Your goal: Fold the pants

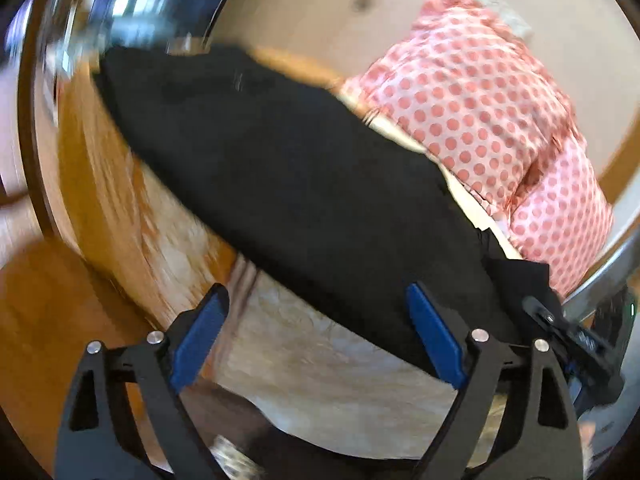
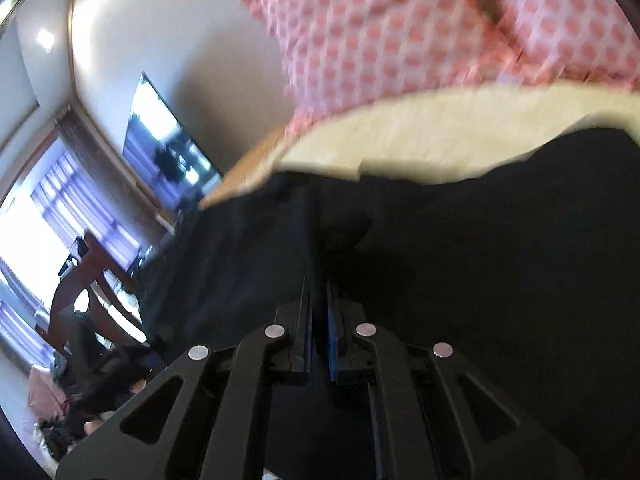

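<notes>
The black pants [image 1: 280,168] hang stretched in a long band across the left wrist view. My left gripper [image 1: 320,312] is open and holds nothing; the lower edge of the pants passes in front of its right finger [image 1: 434,336]. At the right edge of that view my right gripper [image 1: 560,320] grips the end of the pants. In the right wrist view my right gripper [image 2: 319,300] is shut on the black pants [image 2: 460,280], with the cloth pinched between its blue pads and filling the lower right of the view.
A pink polka-dot pillow [image 1: 480,112] lies on a cream bed [image 2: 420,136] behind the pants. A wooden floor [image 1: 48,312] and a pale rug [image 1: 320,360] lie below. A wall TV [image 2: 160,140], a window [image 2: 36,216] and a chair [image 2: 88,280] stand at the left.
</notes>
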Demonstrator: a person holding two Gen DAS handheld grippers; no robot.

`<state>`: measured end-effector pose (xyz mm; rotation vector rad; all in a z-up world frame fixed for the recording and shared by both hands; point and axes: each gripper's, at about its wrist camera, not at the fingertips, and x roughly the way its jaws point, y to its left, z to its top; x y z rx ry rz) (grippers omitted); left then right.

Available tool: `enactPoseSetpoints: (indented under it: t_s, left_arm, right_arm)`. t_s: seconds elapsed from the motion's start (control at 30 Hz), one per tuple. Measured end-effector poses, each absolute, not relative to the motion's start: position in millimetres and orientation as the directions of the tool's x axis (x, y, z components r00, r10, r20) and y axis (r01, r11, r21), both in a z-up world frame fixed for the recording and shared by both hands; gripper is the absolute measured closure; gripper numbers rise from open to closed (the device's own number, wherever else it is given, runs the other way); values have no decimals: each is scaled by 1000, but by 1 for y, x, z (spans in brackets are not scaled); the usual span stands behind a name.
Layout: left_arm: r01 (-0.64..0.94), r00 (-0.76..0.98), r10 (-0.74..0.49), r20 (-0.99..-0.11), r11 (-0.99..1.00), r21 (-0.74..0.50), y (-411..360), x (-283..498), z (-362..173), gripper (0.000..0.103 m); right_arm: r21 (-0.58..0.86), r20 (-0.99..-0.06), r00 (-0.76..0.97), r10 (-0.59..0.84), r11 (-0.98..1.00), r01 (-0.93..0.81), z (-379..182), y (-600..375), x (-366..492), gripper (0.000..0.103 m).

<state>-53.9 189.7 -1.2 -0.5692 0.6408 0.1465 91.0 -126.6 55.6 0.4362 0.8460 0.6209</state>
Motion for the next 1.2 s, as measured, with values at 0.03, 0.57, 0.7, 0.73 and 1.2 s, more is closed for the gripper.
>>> enactPoseSetpoints:
  t_s: [0.03, 0.57, 0.7, 0.73, 1.2]
  left_arm:
    - [-282, 815, -29, -578, 852, -442, 190, -60, 5, 14]
    - [-252, 837, -227, -498, 649, -718, 249, -45, -10, 13]
    - [-258, 841, -241, -485, 609, -750, 260, -37, -11, 13]
    - [-261, 840, -239, -486, 608, -750, 261, -37, -10, 13]
    - [-291, 860, -183, -476, 589, -754, 286, -32, 23, 11]
  right_arm:
    - [581, -538, 527, 658, 742, -333, 62, -124, 91, 97]
    - [414, -580, 438, 687, 711, -568, 55, -44, 48, 61]
    - [379, -568, 441, 695, 697, -609, 56, -39, 35, 35]
    - [364, -568, 448, 690, 700, -615, 56, -38, 33, 35]
    - [404, -540, 436, 720, 676, -617, 53, -42, 35, 33]
